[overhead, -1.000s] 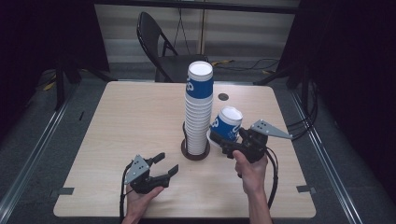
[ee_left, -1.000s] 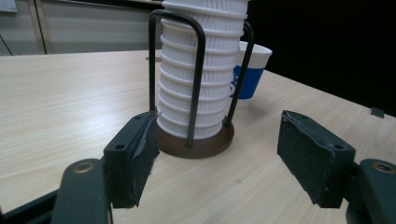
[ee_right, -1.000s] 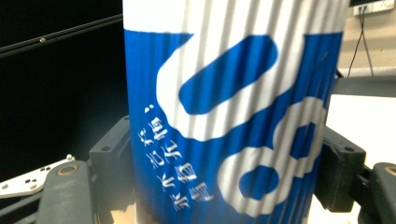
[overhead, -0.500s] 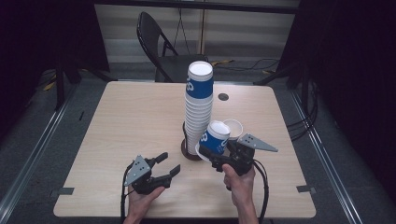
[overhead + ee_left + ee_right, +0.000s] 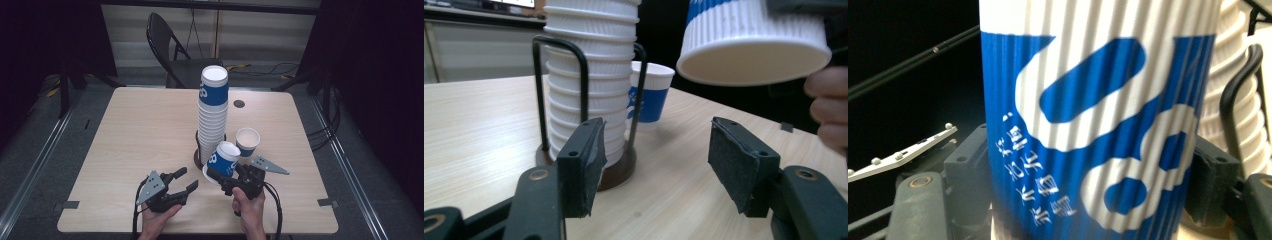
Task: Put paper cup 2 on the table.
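High view: right tongs point(image 5: 223, 176) pinch a blue-and-white ribbed paper cup point(image 5: 221, 160), tilted, mouth down and toward the left, held just off the worktop point(image 5: 125, 130) near its front edge, close beside the base of the cup stack point(image 5: 213, 107) in its wire holder point(image 5: 199, 159). A second cup point(image 5: 247, 144) stands upright just behind the right tongs. Left tongs point(image 5: 186, 180) rest low at the front, jaws spread with nothing between them; they have just been closing. Left gripper view: the two pads point(image 5: 589, 160) stand apart, bare worktop between; stack and holder straight ahead, the upright cup behind them, the held cup's open mouth point(image 5: 754, 50) hanging upper right, fingers point(image 5: 829, 107) beside it. Right gripper view: held cup point(image 5: 1098, 120) clamped between both jaws, stack at right edge.
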{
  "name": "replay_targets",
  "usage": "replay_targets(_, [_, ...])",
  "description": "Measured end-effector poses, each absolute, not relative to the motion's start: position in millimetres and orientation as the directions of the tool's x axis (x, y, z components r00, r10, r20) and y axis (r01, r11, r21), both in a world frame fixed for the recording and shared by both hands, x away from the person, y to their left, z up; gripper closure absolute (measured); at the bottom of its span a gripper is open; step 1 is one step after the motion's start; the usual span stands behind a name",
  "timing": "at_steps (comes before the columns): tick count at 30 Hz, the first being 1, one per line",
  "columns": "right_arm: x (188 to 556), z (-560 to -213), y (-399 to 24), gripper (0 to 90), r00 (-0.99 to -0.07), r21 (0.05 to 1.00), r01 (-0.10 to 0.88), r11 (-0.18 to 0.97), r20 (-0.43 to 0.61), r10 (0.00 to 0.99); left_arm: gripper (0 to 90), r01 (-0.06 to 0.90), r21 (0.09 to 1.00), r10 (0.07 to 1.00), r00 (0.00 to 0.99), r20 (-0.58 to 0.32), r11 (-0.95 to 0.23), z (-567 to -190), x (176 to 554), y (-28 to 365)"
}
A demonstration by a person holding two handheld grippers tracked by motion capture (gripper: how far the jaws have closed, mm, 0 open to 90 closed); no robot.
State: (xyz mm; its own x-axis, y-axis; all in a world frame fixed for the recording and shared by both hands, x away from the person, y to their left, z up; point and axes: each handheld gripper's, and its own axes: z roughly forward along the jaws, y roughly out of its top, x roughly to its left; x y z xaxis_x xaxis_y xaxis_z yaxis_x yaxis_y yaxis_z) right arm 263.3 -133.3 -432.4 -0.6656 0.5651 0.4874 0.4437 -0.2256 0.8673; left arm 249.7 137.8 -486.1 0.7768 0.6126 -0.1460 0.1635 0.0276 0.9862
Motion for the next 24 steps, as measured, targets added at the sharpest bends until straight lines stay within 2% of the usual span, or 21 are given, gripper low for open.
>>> replay_targets(9, [256,-448,-126,22.4,-0.653,0.847,0.469,-0.250,0.523,0.548,44.4,0.134,0.991,0.593,0.796,-0.118,0.017,-488,251,133])
replay_targets(11, [254,-451,-124,22.4,-0.654,0.841,0.477,-0.255,0.534,0.536,46.8,0.119,0.993,0.595,0.797,-0.101,0.009,-488,250,132])
replay_targets(13, [254,-454,-122,22.4,-0.653,0.828,0.490,-0.270,0.555,0.515,53.1,0.110,0.994,0.583,0.807,-0.093,0.007,-489,249,131])
replay_targets(19, [253,-460,-116,22.2,-0.647,0.800,0.527,-0.286,0.597,0.476,57.0,0.054,0.999,0.610,0.791,-0.038,-0.008,-491,245,127])
replay_targets(24, [254,-464,-115,22.2,-0.628,0.760,0.573,-0.307,0.647,0.433,59.1,0.023,1.000,0.624,0.781,-0.027,0.015,-492,245,126])
